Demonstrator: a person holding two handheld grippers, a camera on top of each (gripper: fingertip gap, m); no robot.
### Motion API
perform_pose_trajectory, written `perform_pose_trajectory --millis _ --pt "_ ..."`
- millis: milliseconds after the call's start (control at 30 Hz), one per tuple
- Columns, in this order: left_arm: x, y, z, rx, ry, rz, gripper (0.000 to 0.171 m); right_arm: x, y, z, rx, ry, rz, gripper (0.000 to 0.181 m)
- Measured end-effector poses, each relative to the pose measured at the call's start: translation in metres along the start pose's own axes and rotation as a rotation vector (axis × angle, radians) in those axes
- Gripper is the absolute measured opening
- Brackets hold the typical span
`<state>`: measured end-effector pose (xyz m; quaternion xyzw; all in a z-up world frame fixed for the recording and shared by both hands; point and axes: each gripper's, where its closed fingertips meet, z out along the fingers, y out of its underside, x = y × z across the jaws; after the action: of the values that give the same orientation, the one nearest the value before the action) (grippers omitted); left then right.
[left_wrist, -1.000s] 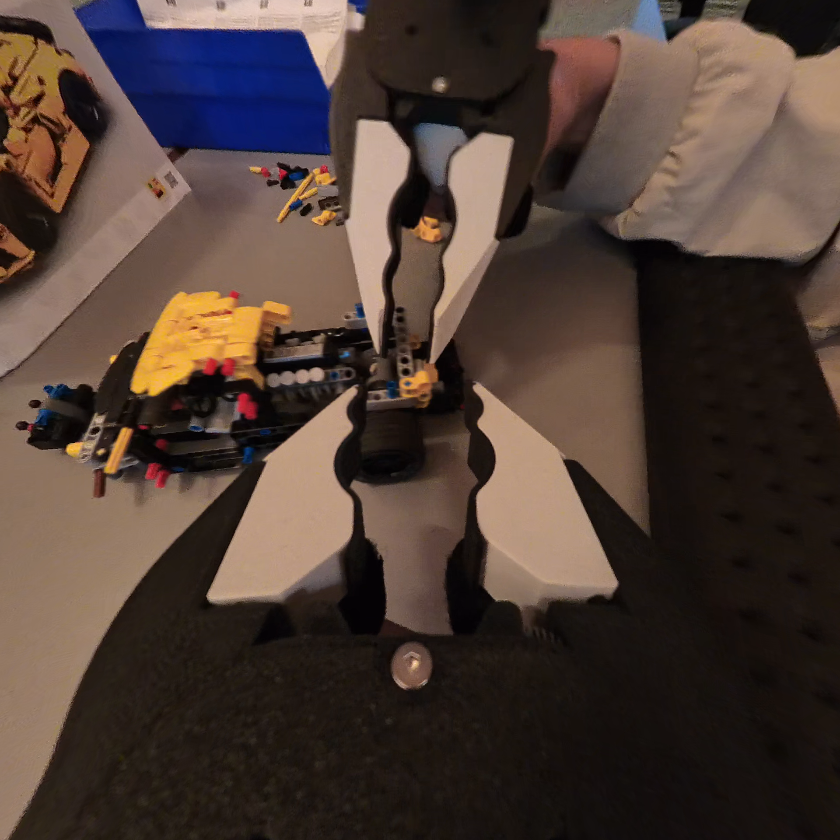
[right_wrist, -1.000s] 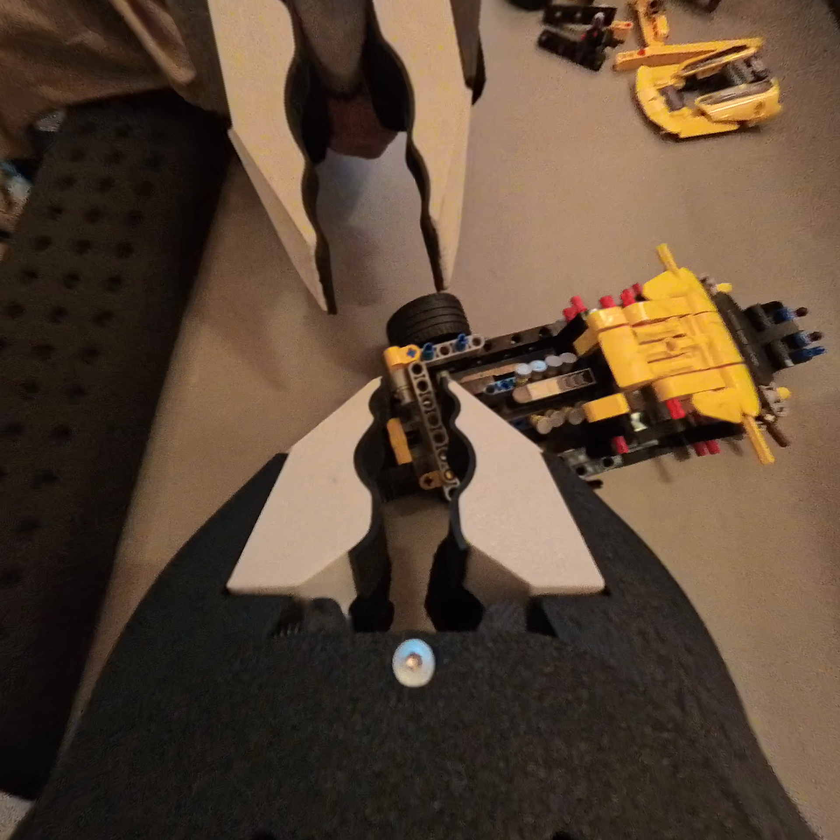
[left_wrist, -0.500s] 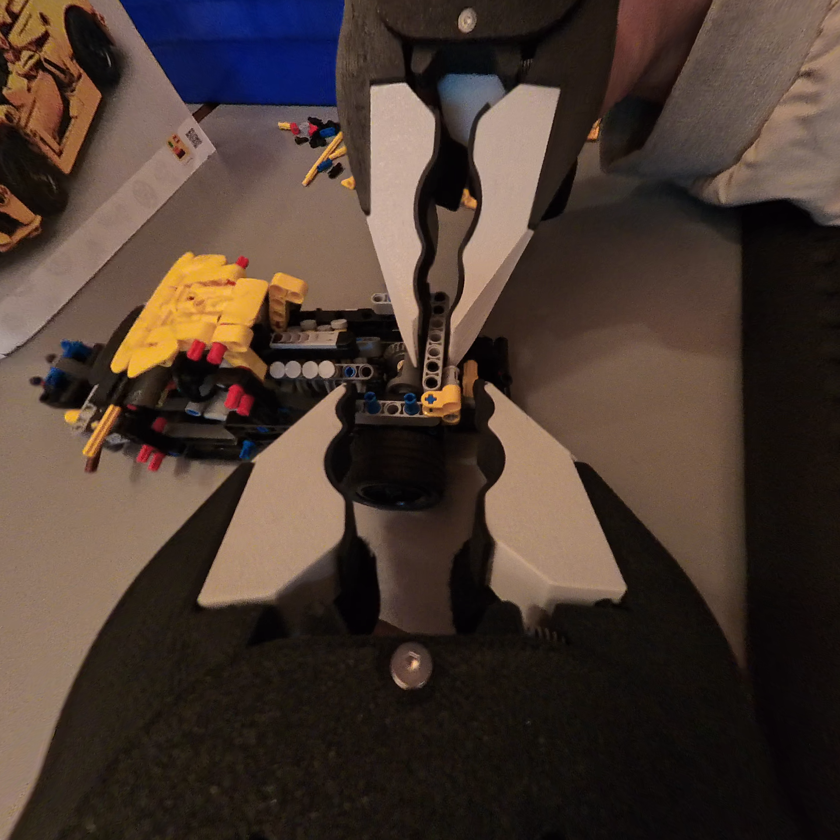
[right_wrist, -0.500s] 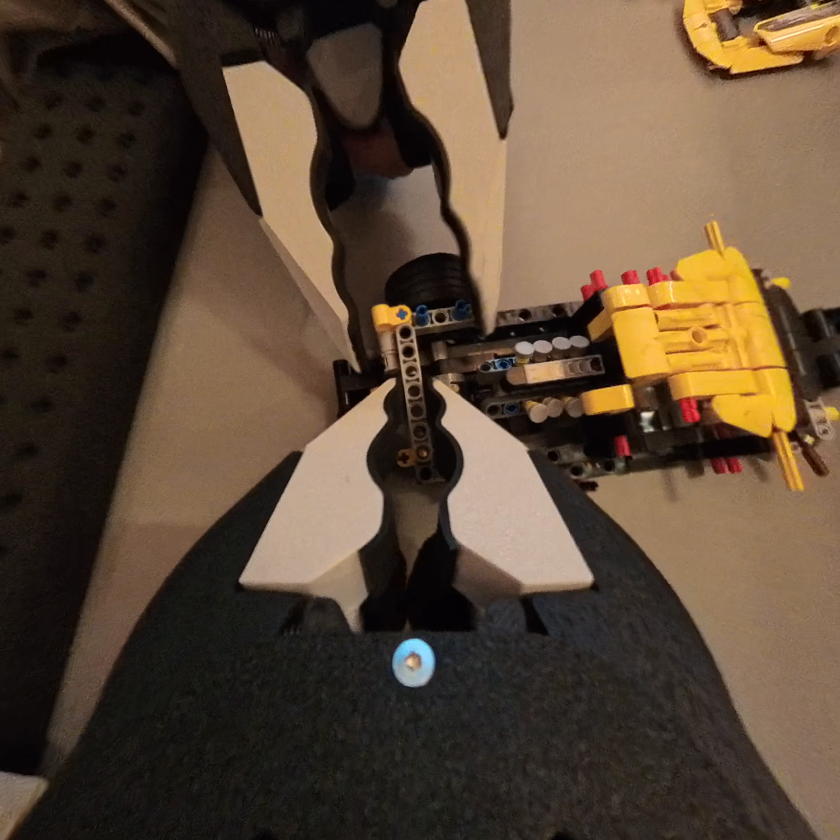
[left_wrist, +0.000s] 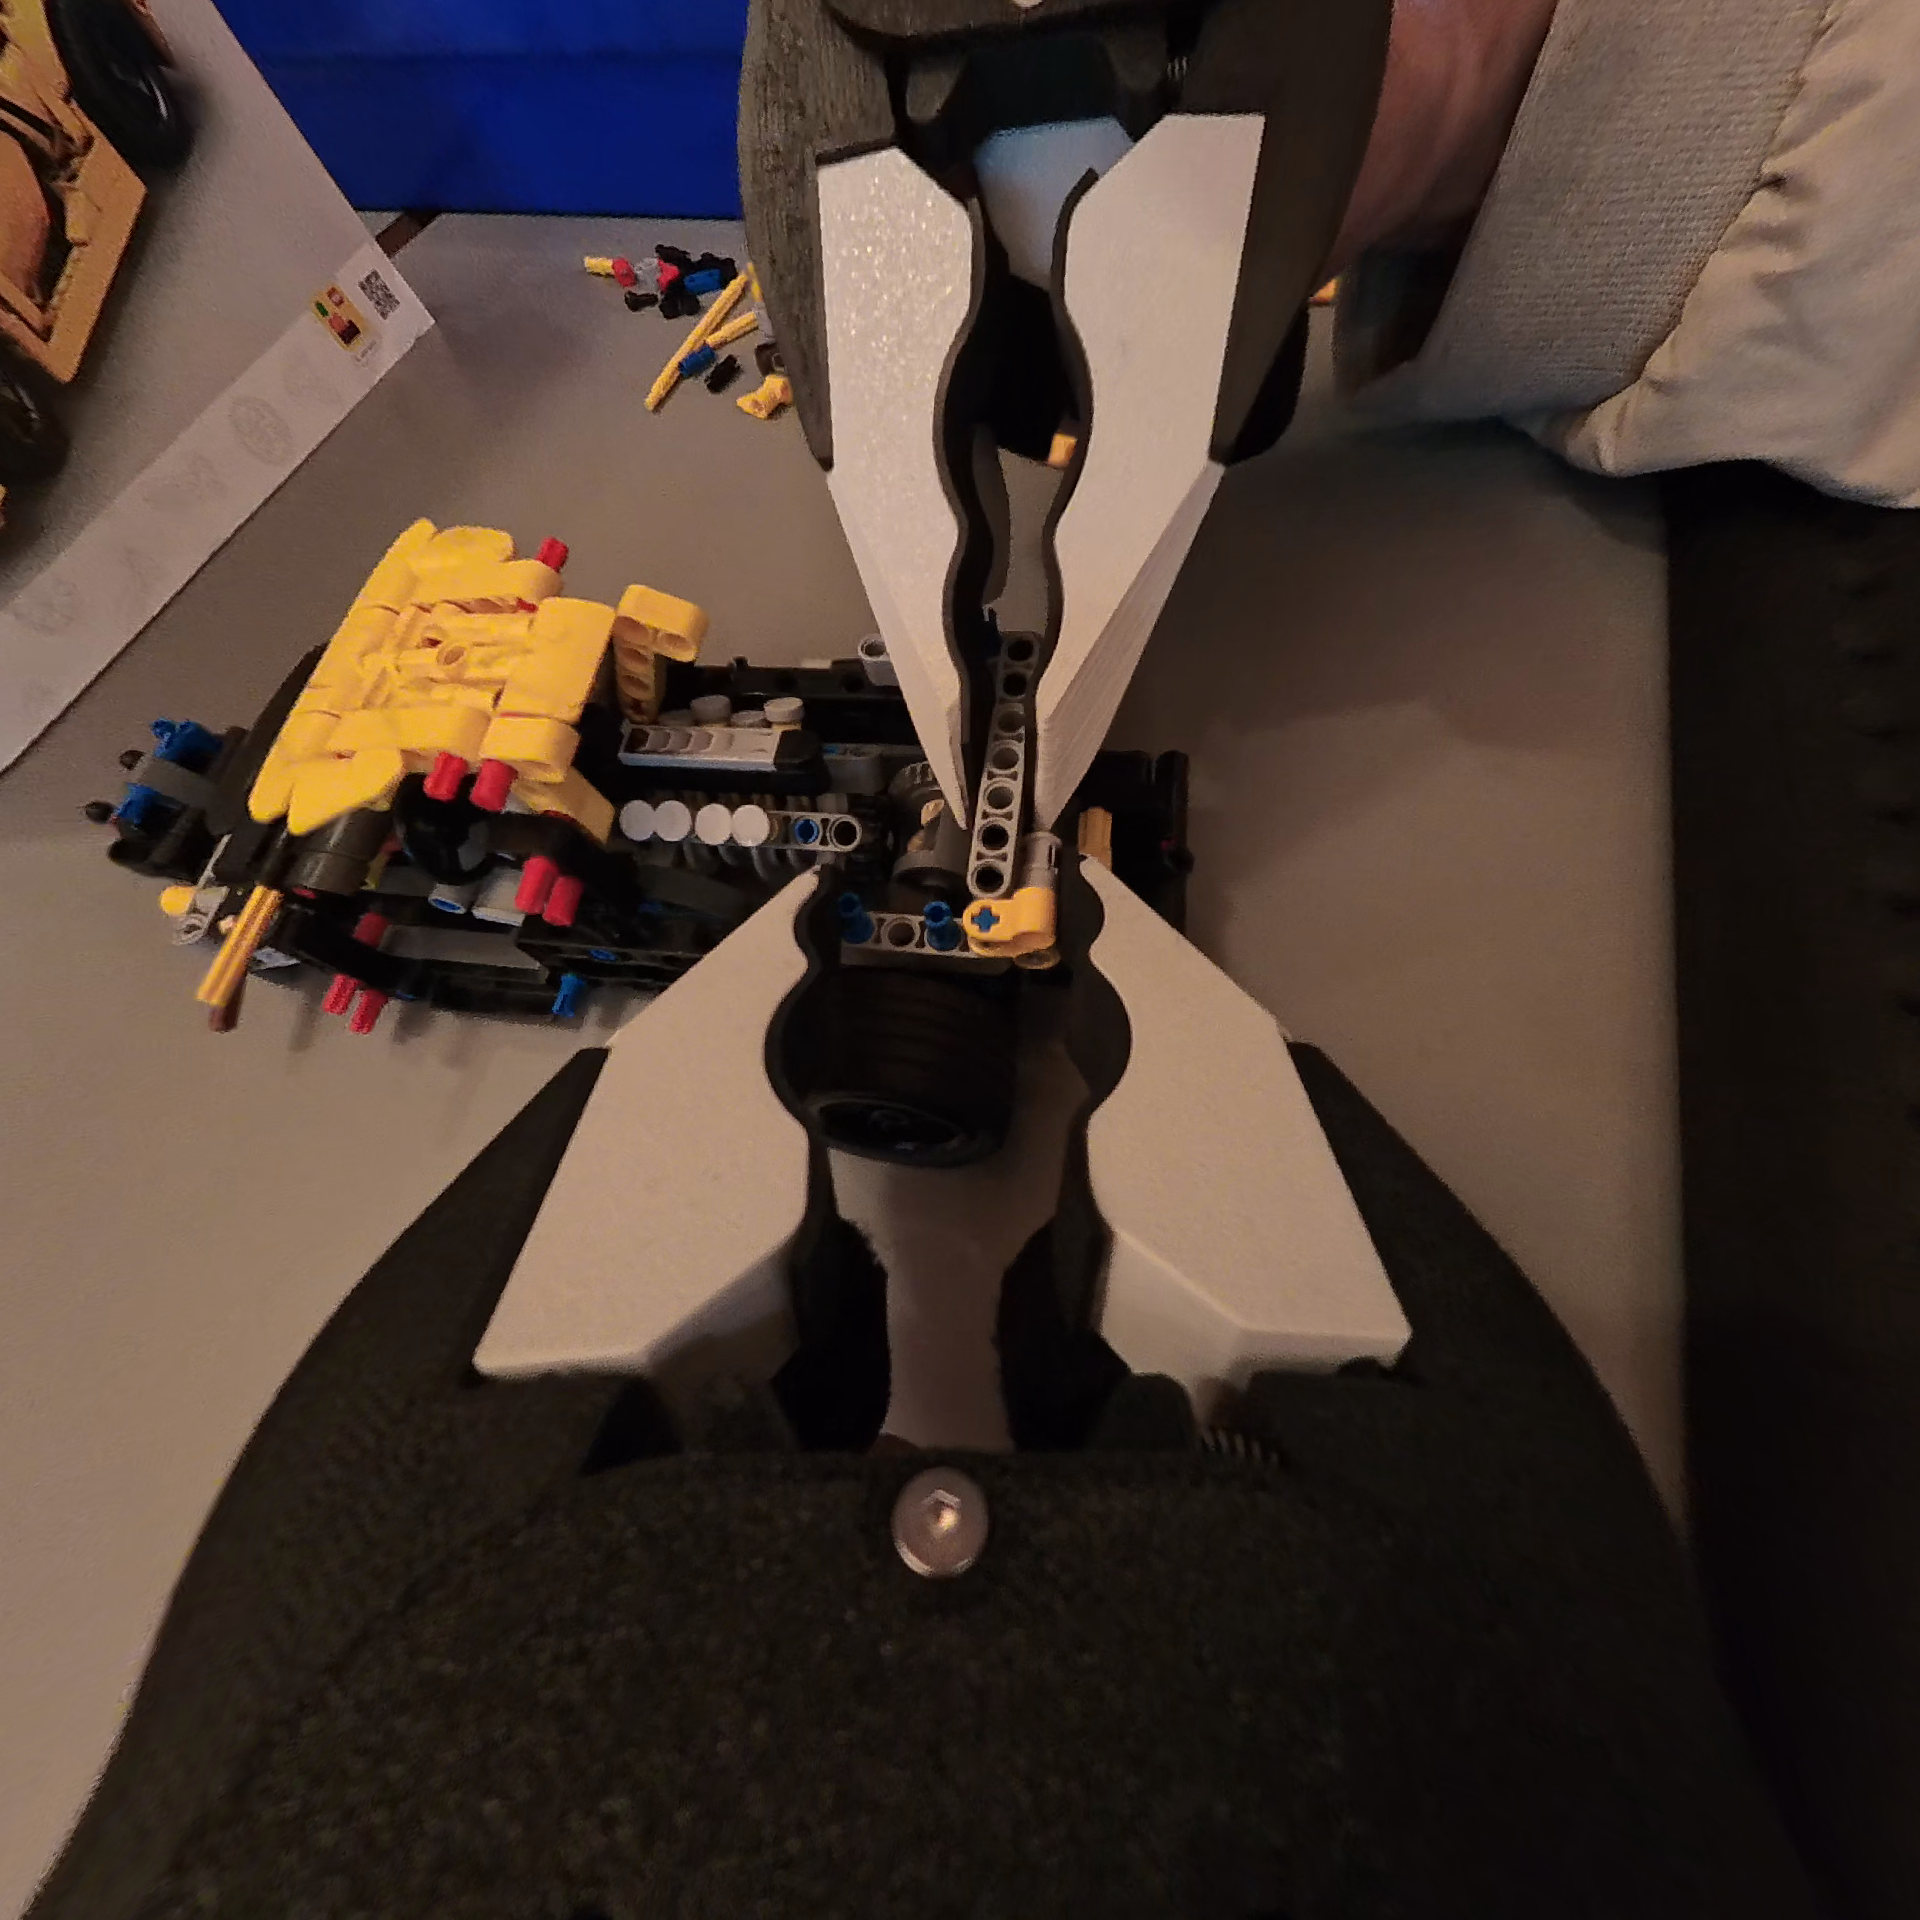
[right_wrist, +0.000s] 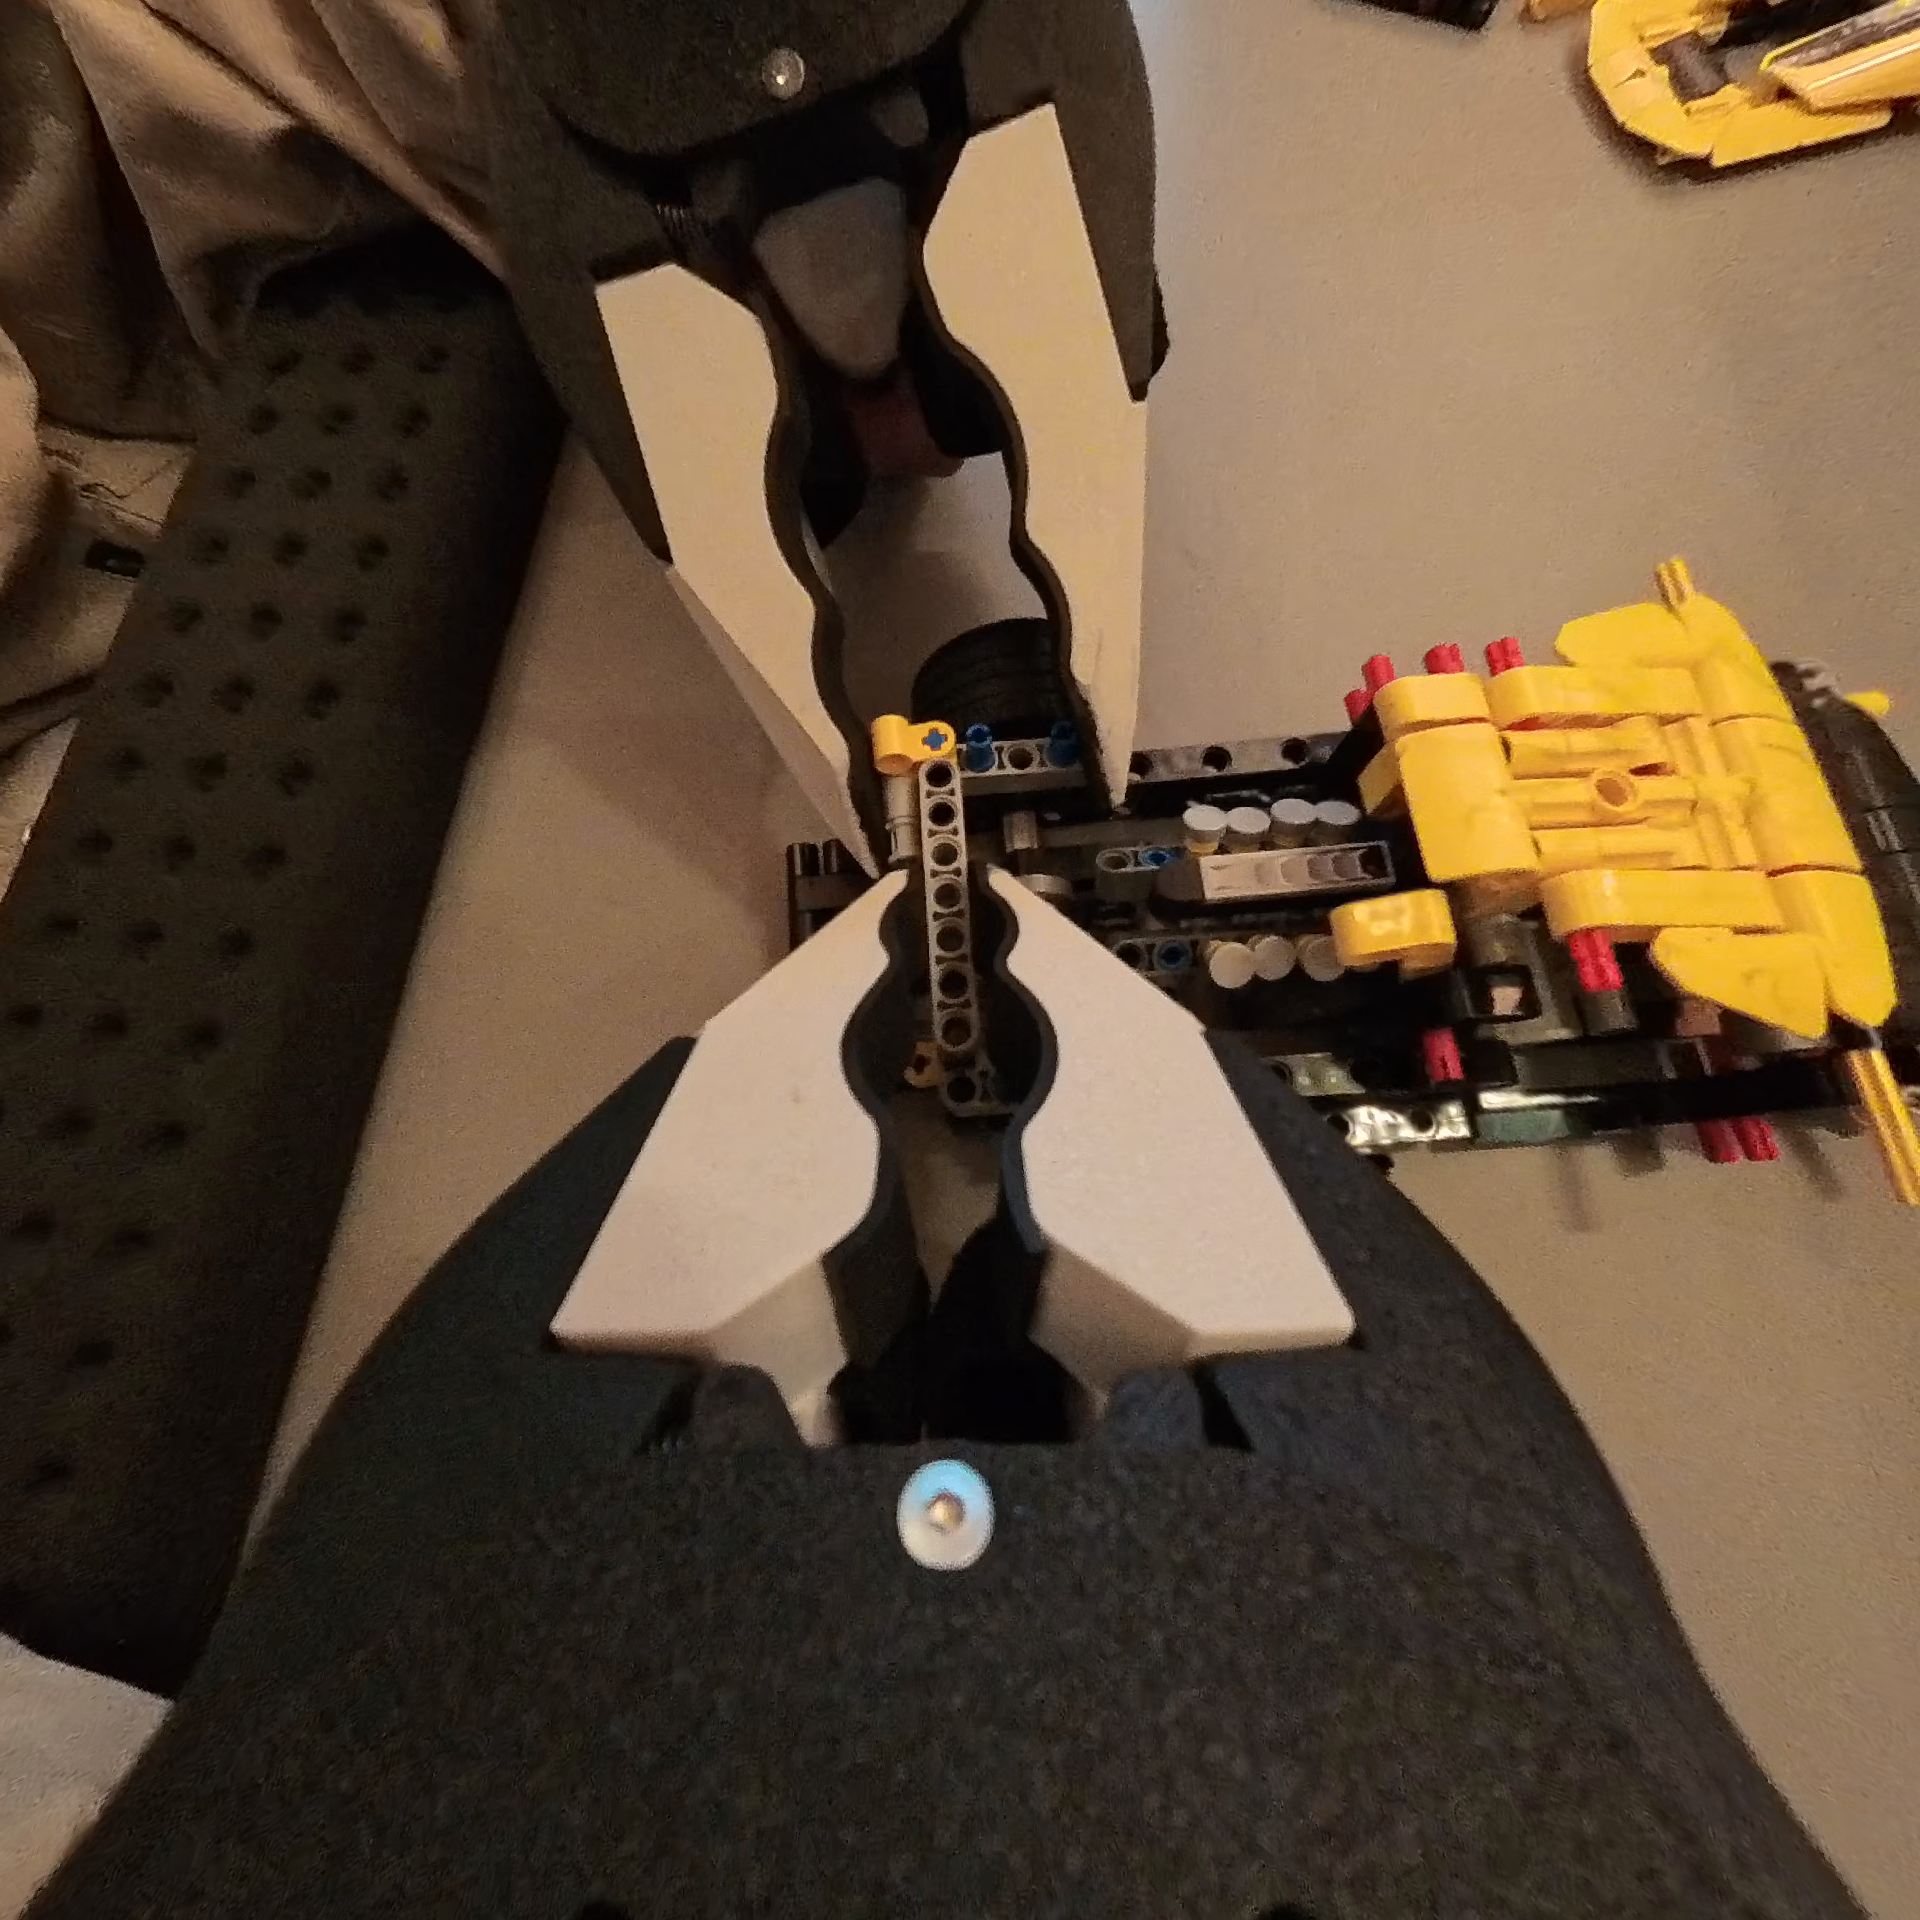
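Where smooth grey tabletop (left_wrist: 1403, 831) meets perforated black mat (left_wrist: 1808, 1039), brick-built car chassis (left_wrist: 623, 831) lies. Right gripper (right_wrist: 945, 883) pinches its holed grey beam (right_wrist: 951, 935); left gripper (left_wrist: 945, 894), spread, straddles its ribbed black tyre (left_wrist: 904, 1070).

Left hand-held gripper (left_wrist: 945, 914): fingers spread wide, tips pointing toward the other one.
Right hand-held gripper (right_wrist: 940, 883): fingers nearly closed, facing the left, tips almost meeting.
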<state>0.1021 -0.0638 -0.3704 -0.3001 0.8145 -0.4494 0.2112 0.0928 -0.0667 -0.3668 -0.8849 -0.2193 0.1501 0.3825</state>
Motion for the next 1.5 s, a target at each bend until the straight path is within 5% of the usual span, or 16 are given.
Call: perform_pose_trajectory --millis 533,600,633,700,767,1000,1200,1333,1433,1500 --pt "0.001 0.000 0.002 -0.005 -0.003 0.010 0.042 0.000 -0.007 -0.006 0.103 -0.018 0.022 0.006" --pt "0.005 0.004 0.004 -0.027 -0.012 0.054 0.043 0.007 -0.065 -0.080 0.544 -0.050 0.074 0.005" --pt "0.005 0.003 0.004 -0.033 -0.021 0.063 0.043 0.022 -0.068 -0.111 0.595 0.058 0.062 0.005" --pt "0.005 0.003 0.004 -0.024 -0.021 0.045 0.043 0.031 -0.035 -0.096 0.359 0.158 0.043 0.005" --pt "0.004 0.002 0.004 -0.018 -0.007 0.028 0.043 0.022 -0.026 -0.078 0.365 0.090 0.098 0.005" --pt "0.004 0.000 0.002 0.003 -0.032 0.038 0.042 0.058 0.036 -0.123 0.189 0.311 0.357 0.005" --pt "0.004 -0.002 0.001 0.016 -0.027 0.007 0.042 0.046 0.028 -0.149 0.479 0.112 0.580 0.005" --pt "0.005 -0.006 -0.002 0.032 -0.012 -0.022 0.042 0.042 -0.012 -0.160 0.733 -0.015 0.653 0.005" --pt "-0.004 -0.034 -0.018 0.171 -0.026 -0.086 0.041 0.041 -0.055 -0.157 0.887 -0.160 0.659 0.005" --pt "-0.015 -0.062 -0.037 0.305 0.007 -0.207 0.038 0.041 -0.074 -0.139 0.843 -0.238 0.681 0.005"
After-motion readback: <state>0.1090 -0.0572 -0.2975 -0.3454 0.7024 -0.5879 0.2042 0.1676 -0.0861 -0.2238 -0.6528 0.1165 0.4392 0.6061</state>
